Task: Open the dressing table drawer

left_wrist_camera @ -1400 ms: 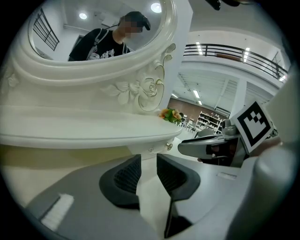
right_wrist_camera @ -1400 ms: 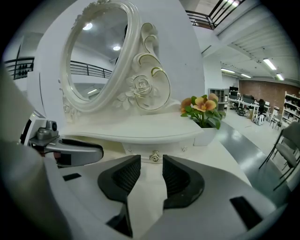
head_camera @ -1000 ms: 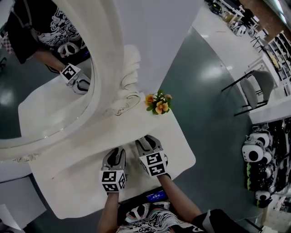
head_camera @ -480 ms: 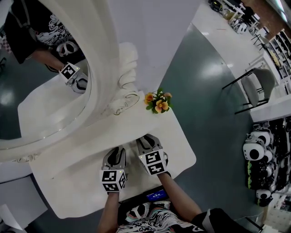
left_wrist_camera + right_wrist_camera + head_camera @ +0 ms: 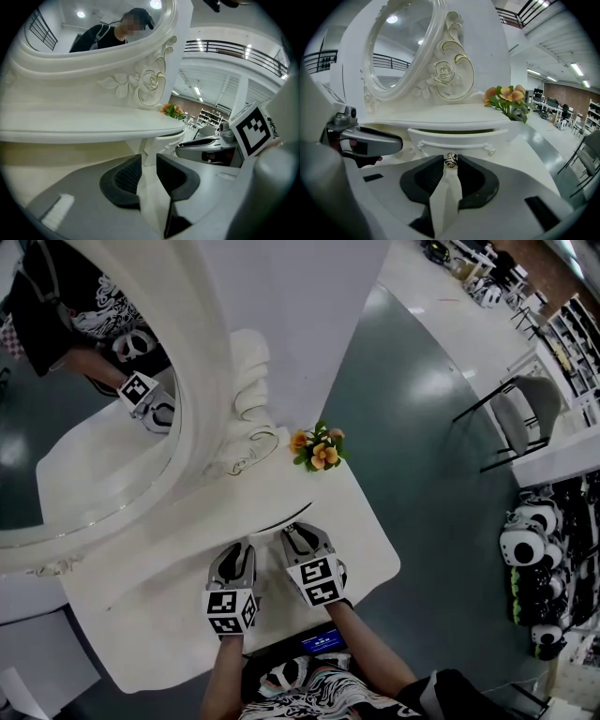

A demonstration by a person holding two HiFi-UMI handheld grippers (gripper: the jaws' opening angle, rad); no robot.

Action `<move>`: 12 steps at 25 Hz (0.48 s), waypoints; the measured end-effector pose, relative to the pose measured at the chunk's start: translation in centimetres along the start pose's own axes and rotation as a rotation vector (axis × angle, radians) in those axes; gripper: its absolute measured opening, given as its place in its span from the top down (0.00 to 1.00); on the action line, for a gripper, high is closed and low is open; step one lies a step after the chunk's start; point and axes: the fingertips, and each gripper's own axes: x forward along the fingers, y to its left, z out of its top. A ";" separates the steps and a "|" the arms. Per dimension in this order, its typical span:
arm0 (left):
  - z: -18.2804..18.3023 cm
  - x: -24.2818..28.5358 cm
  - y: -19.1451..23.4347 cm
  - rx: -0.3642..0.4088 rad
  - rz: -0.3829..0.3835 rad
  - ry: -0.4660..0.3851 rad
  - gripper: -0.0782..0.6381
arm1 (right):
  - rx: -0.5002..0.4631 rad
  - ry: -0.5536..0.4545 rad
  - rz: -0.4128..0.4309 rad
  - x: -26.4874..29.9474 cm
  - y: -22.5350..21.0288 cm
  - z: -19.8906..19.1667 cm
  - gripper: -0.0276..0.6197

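The white dressing table has its drawer a little way out, with a dark slit showing above the drawer front. My right gripper is at the table's near edge, shut on the small metal drawer knob. My left gripper sits just left of it at the same edge. Its jaws stand a narrow gap apart with nothing between them, and they point under the table top at a white support.
A large oval mirror in a carved white frame stands at the table's back left. A small pot of orange flowers sits at the back right corner. A grey chair and a rack of white headsets stand off to the right, across the floor.
A dark slit has appeared at the table's front edge just beyond my right gripper: the drawer has come out slightly. Both grippers stay at the edge; the view has shifted a little.
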 end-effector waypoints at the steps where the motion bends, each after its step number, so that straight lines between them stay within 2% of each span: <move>1: 0.0 -0.1 0.0 0.000 0.000 -0.001 0.76 | 0.000 0.001 -0.001 -0.2 0.0 -0.2 0.82; 12: 0.7 -0.7 -0.2 0.005 0.003 -0.022 0.76 | 0.010 0.021 -0.011 -2.0 0.3 -2.2 0.81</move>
